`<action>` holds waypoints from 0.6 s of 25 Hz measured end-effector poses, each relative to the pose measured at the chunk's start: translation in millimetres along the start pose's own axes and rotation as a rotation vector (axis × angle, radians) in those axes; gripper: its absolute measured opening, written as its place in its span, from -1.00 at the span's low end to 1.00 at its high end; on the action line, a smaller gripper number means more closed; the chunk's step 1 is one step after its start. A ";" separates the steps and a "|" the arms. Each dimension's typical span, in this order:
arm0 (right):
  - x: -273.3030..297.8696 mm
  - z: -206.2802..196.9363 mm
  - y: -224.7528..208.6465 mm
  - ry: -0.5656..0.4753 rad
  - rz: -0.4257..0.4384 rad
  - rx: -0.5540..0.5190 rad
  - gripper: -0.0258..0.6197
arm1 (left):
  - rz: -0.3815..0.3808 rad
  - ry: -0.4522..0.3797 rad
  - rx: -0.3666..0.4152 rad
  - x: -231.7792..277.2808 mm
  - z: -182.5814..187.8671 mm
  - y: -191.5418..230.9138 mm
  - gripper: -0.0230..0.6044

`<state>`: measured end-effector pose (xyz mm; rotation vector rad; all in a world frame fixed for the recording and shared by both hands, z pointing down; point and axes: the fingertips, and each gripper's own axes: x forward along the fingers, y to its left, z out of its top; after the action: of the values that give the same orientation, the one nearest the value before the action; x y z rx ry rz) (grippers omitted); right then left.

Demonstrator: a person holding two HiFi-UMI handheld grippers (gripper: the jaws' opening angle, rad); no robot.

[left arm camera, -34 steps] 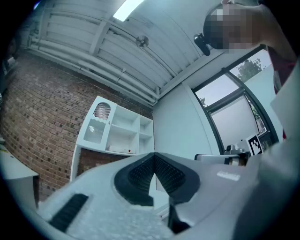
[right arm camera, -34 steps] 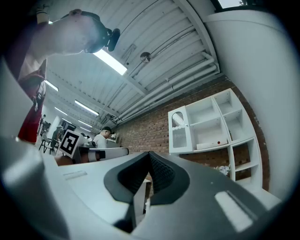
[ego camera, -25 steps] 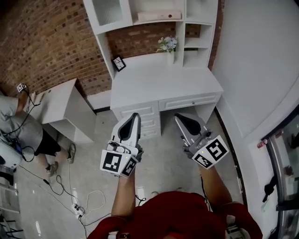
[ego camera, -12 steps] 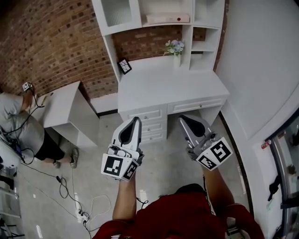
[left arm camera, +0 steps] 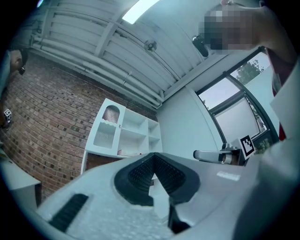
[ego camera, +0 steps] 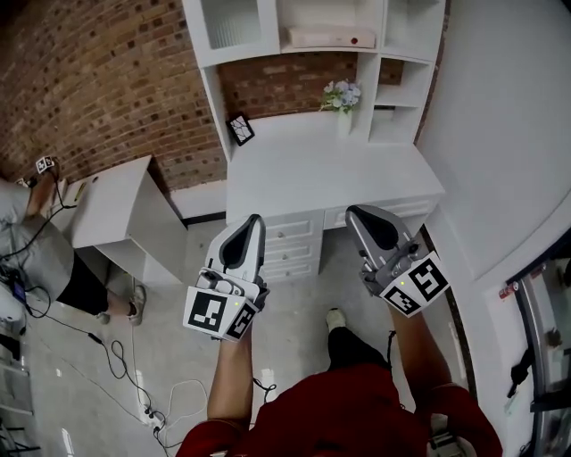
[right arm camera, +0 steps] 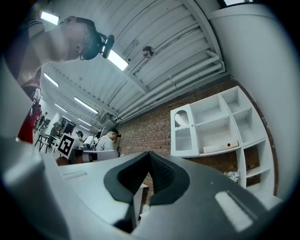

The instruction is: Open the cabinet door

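Cabinet door [ego camera: 230, 22], the tall glass-front one, is well ahead of and above both jaws. Left gripper [ego camera: 253, 220] looks nearer than right gripper [ego camera: 356, 213]. Both pinched closed, empty.

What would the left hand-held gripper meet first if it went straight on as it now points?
Probably the white shelf unit, near the open shelves beside its cabinet door. Nothing shows in between, though depth is unclear.
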<state>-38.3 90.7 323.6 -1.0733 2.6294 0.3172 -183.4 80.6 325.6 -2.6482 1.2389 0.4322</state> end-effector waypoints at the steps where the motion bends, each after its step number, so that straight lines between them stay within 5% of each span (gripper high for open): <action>1: 4.8 -2.4 -8.5 -0.006 0.004 -0.001 -0.88 | 0.001 -0.003 -0.006 7.2 -2.6 4.8 -0.92; 15: 116.2 -41.4 -240.8 -0.081 0.116 -0.007 -0.88 | 0.072 -0.002 0.054 238.7 -52.9 102.7 -0.92</action>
<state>45.6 -165.4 300.0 -0.8919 2.6252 0.3865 -107.6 -171.1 290.3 -2.5638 1.3297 0.4064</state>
